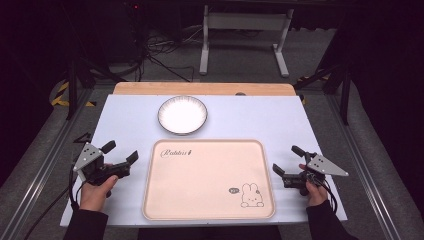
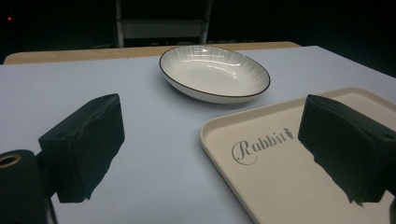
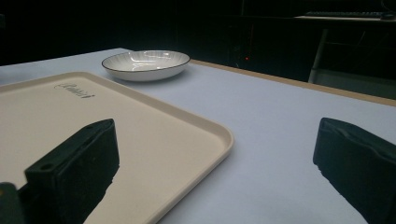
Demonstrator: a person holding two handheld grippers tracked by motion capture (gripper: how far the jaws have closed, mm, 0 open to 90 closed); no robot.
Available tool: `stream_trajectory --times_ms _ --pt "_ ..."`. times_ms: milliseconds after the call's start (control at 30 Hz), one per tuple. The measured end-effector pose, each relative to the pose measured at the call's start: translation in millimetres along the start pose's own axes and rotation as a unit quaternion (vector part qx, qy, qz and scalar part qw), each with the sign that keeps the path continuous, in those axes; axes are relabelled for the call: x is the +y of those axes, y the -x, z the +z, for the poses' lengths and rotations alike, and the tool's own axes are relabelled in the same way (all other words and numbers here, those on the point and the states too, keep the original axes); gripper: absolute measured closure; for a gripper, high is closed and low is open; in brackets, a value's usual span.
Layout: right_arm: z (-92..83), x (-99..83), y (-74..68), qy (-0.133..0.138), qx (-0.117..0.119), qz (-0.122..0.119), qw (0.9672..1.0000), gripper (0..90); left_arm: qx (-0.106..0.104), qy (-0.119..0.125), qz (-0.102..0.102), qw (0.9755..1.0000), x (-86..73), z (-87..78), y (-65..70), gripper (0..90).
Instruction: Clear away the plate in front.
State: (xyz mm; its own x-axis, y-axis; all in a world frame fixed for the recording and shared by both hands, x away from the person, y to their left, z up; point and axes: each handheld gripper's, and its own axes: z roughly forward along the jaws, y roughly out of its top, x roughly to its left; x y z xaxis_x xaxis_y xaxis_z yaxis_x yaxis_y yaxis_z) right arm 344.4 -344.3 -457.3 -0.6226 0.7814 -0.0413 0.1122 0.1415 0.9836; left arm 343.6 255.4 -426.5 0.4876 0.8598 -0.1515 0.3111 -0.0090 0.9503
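Observation:
A beige tray (image 1: 200,185) printed with a rabbit and the word "Rabbit" lies empty on the pale table, near the front. Beyond it stands an empty white bowl-like plate (image 1: 182,114) with a dark rim. My left gripper (image 1: 120,151) hovers left of the tray, held in a hand, jaws open with nothing between them. The right gripper (image 1: 286,159) sits right of the tray, also open and empty. In the left gripper view the plate (image 2: 215,74) and tray corner (image 2: 280,182) lie ahead of the open gripper (image 2: 212,107). The right gripper view shows the tray (image 3: 70,112) and plate (image 3: 145,63) past its open gripper (image 3: 215,126).
The table's wooden far edge (image 1: 200,88) lies behind the plate. Beyond it, a white metal stand (image 1: 245,35) and cables rest on the dark floor. Bare table surface (image 1: 260,117) spreads to the right of the plate.

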Motion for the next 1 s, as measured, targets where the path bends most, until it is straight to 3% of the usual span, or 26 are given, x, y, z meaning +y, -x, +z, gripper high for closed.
stream_trajectory --times_ms 100,200,433,667,1000 --pt "0.0 0.0 0.1 0.000 0.000 0.001 1.0000 0.9 0.005 0.002 -0.003 1.0000 3.7 0.0 0.2 8.0" --pt "0.1 0.1 0.3 -0.001 0.000 0.001 1.0000 0.9 0.002 -0.005 0.014 0.9999 6.9 0.4 -0.6 13.5" --pt "0.7 0.3 1.5 -0.004 0.001 0.006 1.0000 0.9 -0.007 -0.016 0.023 0.9996 17.0 12.6 0.8 18.1" --pt "1.3 0.5 1.7 -0.007 0.000 0.007 0.9999 0.9 -0.026 -0.020 0.005 0.9995 24.7 27.5 6.7 17.4" --pt "0.3 0.1 2.9 -0.002 -0.003 0.015 0.9999 0.8 -0.012 -0.027 0.021 0.9993 35.9 53.9 3.7 18.6"
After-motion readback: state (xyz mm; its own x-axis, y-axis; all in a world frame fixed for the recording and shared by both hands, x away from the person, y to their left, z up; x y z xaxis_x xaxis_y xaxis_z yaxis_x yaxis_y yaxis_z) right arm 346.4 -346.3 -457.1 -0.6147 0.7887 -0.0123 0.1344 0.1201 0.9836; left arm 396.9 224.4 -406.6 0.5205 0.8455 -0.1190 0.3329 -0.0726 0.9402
